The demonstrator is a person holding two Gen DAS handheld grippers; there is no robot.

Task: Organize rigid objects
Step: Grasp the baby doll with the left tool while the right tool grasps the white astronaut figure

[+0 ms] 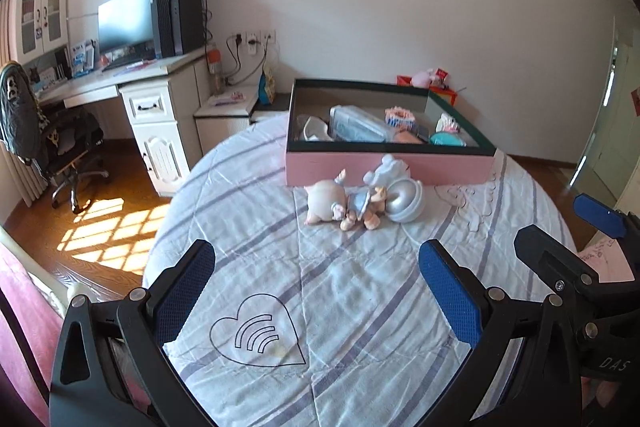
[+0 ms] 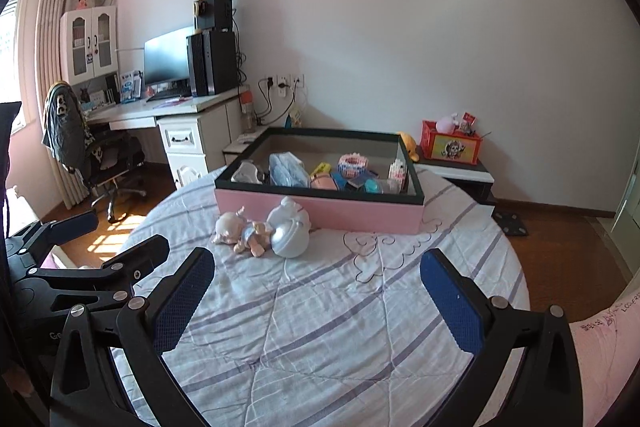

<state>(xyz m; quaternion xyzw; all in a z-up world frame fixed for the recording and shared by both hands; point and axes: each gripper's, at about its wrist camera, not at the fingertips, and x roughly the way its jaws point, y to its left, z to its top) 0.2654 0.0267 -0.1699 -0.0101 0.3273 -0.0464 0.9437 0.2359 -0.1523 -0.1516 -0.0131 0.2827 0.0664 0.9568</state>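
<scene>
Pink-walled storage box already holds several items; doll figurine and silver-white ball capsule lie just before it on the bedspread. Left gripper and right gripper — both spread, empty — hover well short. Next: reach in, grasp one.

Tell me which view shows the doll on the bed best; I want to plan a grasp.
The left wrist view: the doll appears larger and more central, lying before the pink box. In the right wrist view the doll is smaller and left of centre.
</scene>
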